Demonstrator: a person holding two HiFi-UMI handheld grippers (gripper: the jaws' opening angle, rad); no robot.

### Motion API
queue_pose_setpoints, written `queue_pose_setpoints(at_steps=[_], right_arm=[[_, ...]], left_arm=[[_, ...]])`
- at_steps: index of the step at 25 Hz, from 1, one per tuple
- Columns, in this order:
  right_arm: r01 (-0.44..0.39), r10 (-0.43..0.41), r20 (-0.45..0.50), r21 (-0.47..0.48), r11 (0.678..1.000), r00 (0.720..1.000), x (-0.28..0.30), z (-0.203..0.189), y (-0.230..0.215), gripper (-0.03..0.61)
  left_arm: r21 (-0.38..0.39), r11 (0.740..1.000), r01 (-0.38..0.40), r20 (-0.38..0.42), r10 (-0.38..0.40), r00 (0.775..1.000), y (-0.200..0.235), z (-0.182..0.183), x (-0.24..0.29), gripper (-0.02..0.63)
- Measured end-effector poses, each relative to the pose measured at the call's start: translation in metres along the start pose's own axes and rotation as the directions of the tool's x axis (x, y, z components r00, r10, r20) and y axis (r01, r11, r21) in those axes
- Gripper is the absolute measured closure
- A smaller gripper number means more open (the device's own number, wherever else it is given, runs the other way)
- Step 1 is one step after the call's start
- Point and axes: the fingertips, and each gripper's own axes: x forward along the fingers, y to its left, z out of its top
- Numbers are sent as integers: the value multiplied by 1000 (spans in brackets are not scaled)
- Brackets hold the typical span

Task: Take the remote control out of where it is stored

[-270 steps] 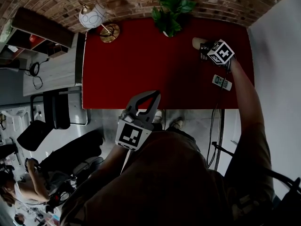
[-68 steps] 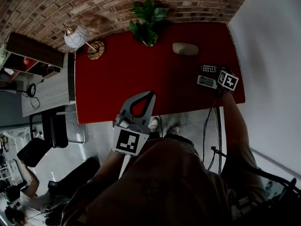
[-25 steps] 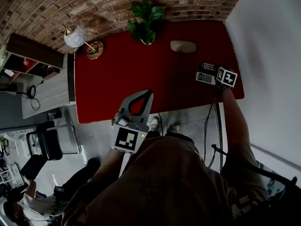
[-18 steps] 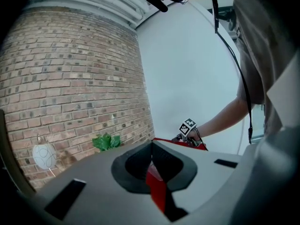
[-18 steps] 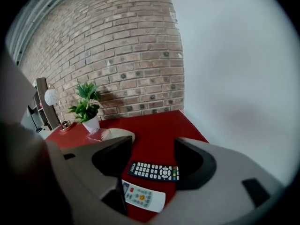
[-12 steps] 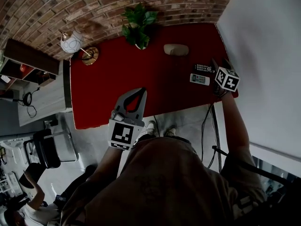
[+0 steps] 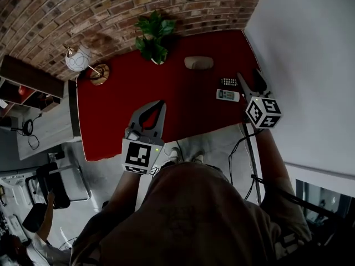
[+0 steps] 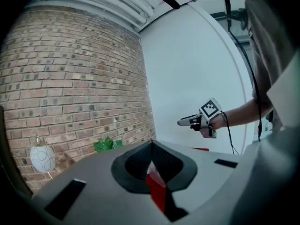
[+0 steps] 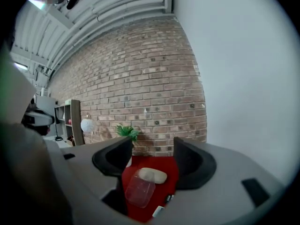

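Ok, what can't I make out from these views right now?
Right gripper view: the right tool's body cuts off both remotes; only the ends of the white remote and dark remote show.
Head view: their buttons are too small to read.
Right gripper view: the clear piece by the beige case cannot be identified.
Left gripper view: the left tool hides nearly all of the table.

A staged living-room corner inside a lab: brick wall (image 7: 83,10), red table (image 7: 183,104), globe lamp (image 7: 77,59), potted plant (image 7: 152,35); office chair (image 7: 52,184) at lower left.
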Motion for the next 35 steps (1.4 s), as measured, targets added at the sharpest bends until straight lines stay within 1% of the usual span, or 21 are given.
queue_pose_setpoints(at_steps=[3,6,10,15,16,17,18,19,21,25,30,35], right_arm=[[-55,52,67,35,998,996,-19,21,21,299],[-89,84,132,29,996,988,-39,41,39,301],[-106,112,190,-45,993,975,-62,62,60,302],[-103,136,212,-159,982,968,-86,77,87,310],[-94,129,217,-167,982,968,-91,78,89,335],[-79,115,224,-166,983,968,-95,79,90,399],[-60,97,233,-161,985,968,-99,79,89,479],[-45,82,239,-156,987,967,-102,78,88,535],[-38,71,240,-139,989,968,-106,74,88,565],[-62,87,235,-112,992,968,-112,71,96,566],[-56,84,235,-124,991,968,-116,71,98,566],[-82,112,229,-136,987,967,-115,70,109,566]], left_arm=[[12,1000,5,21,-5,1000,1,11,0,603],[33,999,8,55,-10,998,0,23,-2,603],[36,999,11,79,-14,997,3,30,-4,603],[38,999,13,89,-16,996,6,32,-6,603],[38,999,13,92,-16,996,6,33,-6,603],[36,999,14,96,-17,995,6,33,-6,603],[34,999,15,100,-18,995,6,34,-7,603],[31,999,17,103,-20,995,6,35,-7,603],[29,999,22,107,-25,994,6,36,-8,603],[32,999,29,111,-33,993,5,37,-10,603],[32,999,32,113,-36,993,5,37,-12,603],[25,999,36,113,-39,993,6,35,-13,603]])
